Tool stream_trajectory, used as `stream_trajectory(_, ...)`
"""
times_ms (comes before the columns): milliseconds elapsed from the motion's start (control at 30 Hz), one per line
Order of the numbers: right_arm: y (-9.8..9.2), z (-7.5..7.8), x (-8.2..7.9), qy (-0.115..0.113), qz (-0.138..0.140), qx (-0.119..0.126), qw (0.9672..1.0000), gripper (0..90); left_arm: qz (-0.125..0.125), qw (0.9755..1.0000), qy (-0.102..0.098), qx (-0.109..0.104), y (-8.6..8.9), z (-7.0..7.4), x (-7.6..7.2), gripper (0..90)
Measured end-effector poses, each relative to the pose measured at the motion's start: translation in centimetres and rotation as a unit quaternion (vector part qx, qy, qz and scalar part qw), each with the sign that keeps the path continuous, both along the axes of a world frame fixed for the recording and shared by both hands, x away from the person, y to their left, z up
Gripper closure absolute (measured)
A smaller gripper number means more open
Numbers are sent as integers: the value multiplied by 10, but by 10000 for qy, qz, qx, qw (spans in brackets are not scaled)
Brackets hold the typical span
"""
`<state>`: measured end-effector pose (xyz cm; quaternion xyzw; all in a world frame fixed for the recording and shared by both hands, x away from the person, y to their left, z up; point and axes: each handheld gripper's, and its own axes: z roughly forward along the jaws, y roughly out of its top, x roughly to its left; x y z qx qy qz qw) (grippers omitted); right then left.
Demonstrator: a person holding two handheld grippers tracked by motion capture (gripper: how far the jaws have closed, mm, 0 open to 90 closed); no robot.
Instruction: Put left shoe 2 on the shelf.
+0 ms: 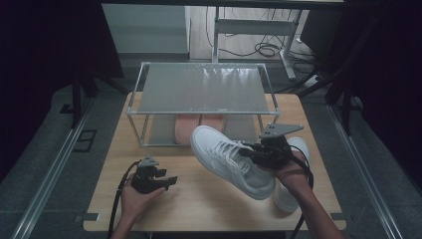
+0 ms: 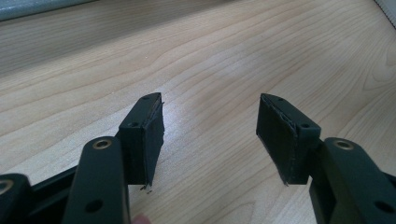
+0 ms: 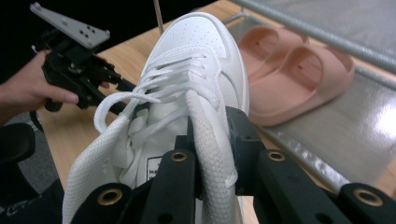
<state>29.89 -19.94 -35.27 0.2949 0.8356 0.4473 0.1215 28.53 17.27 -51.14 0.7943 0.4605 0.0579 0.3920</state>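
A white sneaker (image 1: pixel 226 159) hangs tilted above the wooden table (image 1: pixel 149 209), toe toward the rack. My right gripper (image 1: pixel 254 153) is shut on the sneaker's collar edge; in the right gripper view the jaws pinch the padded side wall of the sneaker (image 3: pixel 196 70) beside the laces. A second white sneaker (image 1: pixel 291 194) lies on the table under my right hand. My left gripper (image 1: pixel 166 180) rests low at the front left of the table, held by a hand. In the left gripper view it (image 2: pixel 210 135) stands open over bare wood.
A metal-framed rack (image 1: pixel 201 89) with a grey top shelf stands at the back of the table. A pair of pink slippers (image 1: pixel 199 127) sits on its lower shelf, also pink slippers (image 3: pixel 289 74) in the right gripper view. Cables lie on the floor behind.
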Motion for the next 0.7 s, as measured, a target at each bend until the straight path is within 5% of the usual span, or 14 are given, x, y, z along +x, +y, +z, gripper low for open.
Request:
stream_trajectory(367,16,22,8,-100,180,237,9995,817,9,10000,1,-13,1,0,0,418)
stream_trajectory(700,31,50,24,-210,66,437,9988,817,6,10000,-5,-35,1,1,0,418)
